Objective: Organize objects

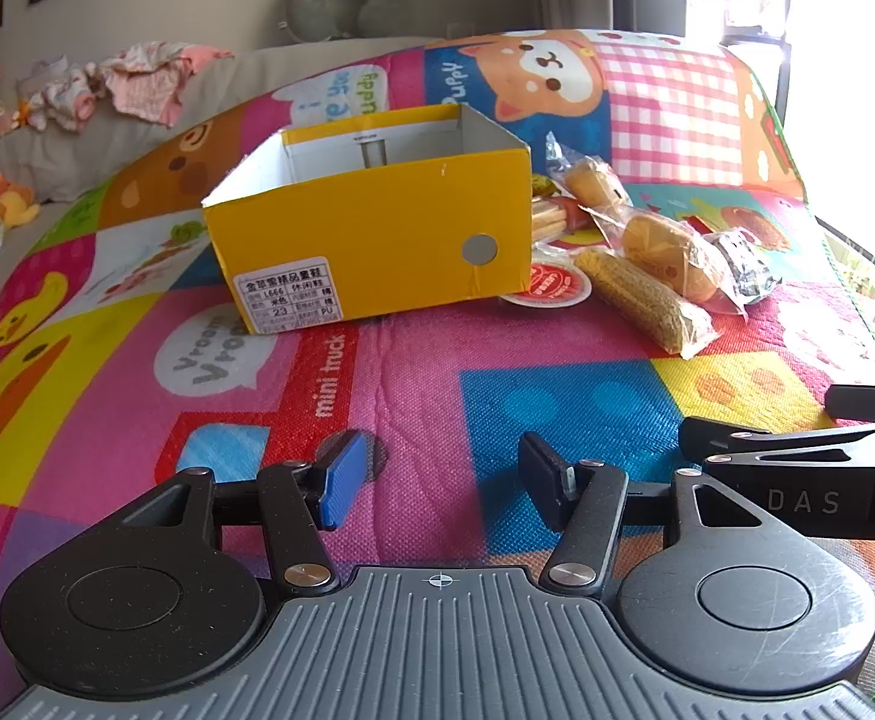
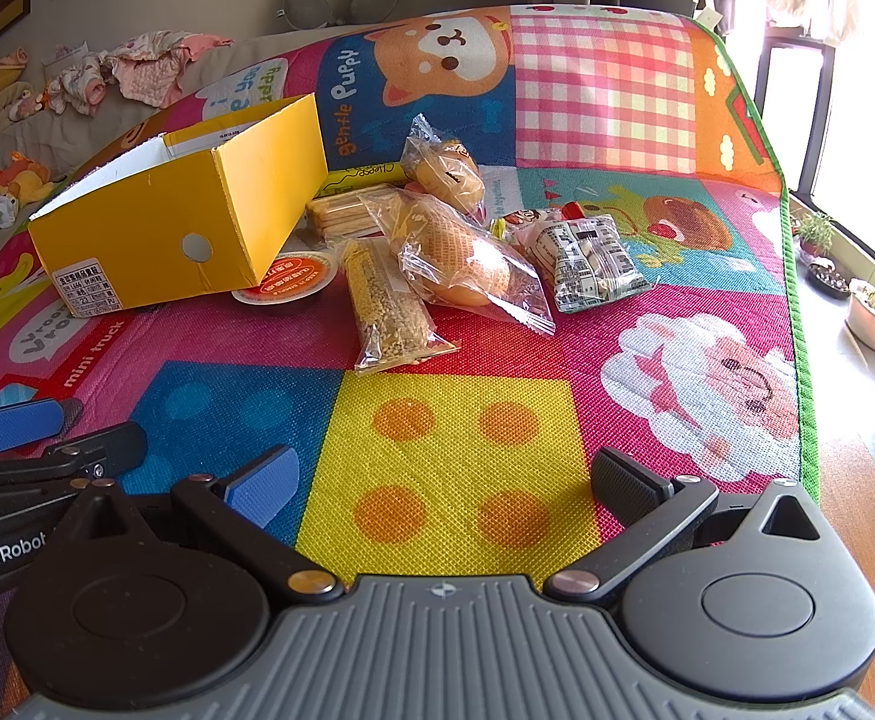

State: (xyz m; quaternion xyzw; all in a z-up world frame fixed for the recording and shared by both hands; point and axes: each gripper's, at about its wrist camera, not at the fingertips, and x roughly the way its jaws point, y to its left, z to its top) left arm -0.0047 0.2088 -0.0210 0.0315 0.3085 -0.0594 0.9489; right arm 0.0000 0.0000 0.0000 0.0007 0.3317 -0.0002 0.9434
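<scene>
**Nothing packed yet: box waiting, snacks beside it**

Looks like the very start of the job. Open yellow box (image 1: 371, 222) on the bright play mat (image 2: 455, 450), apparently empty apart from some grey thing at its back wall, too small to make out. Snack packets heaped just beside it, on its right: a long grain bar (image 2: 386, 306) nearest, a wrapped bun (image 2: 467, 258) lying partly over it, a grey printed packet (image 2: 593, 264) further right, a round orange-lidded tub (image 2: 287, 282) touching the box's corner.

Next move, most likely: reach forward to the grain bar, close on its middle, lift and carry it left over the box rim. Crinkly wrappers, so a slip is possible.

Left gripper (image 1: 437, 480) low over the mat, near edge, fingers spread, holding nothing. Right gripper (image 2: 443, 486) alongside, spread wider, also bare. Both pointing at the pile, well short of it.
</scene>
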